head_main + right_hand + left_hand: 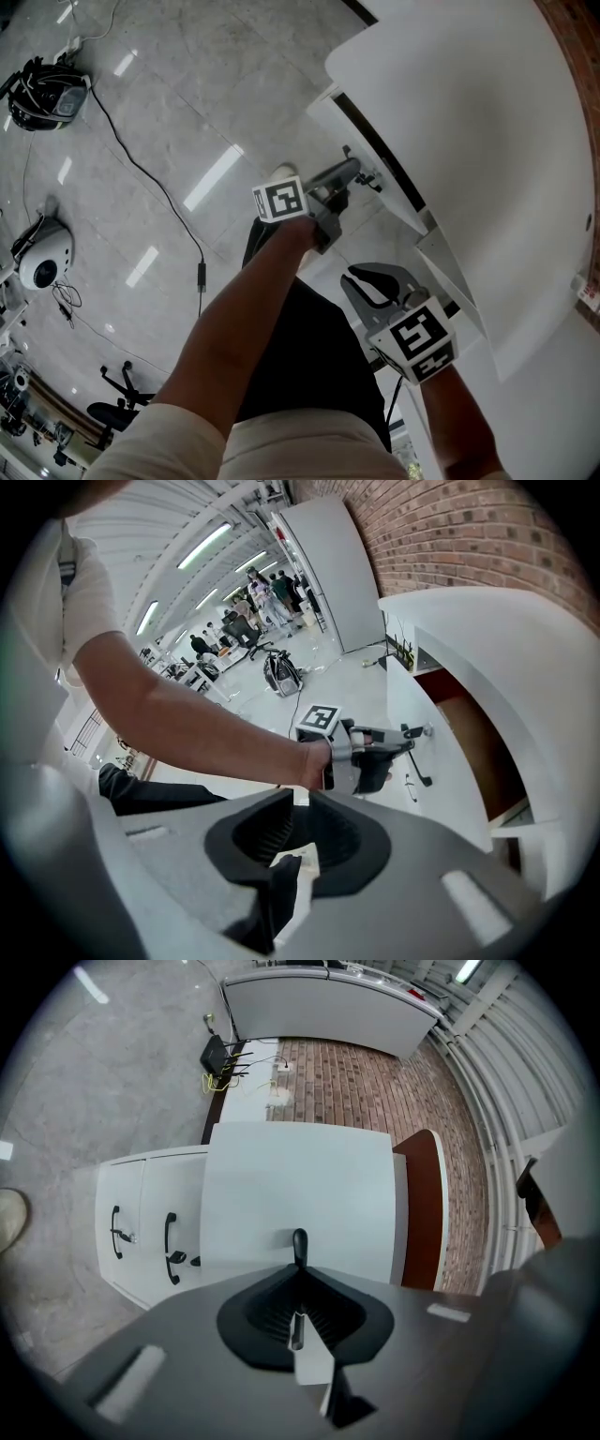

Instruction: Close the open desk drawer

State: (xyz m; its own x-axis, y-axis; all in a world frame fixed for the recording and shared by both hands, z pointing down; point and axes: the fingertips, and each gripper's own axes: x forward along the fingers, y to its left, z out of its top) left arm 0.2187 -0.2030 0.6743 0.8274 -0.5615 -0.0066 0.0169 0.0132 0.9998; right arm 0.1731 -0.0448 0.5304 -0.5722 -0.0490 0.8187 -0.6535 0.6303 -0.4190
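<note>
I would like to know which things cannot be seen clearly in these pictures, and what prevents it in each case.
Head view: what lies in the drawer is hidden under the desk top; only a dark gap shows.
Head view: whether the left gripper touches the drawer cannot be told; its own body covers the tips.
Right gripper view: the people far behind are too small to describe.

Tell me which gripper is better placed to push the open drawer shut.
Left. The left gripper is stretched out to the drawer front, with its tip right at the black handle. The right gripper is held back close to the body, away from the handle.
</note>
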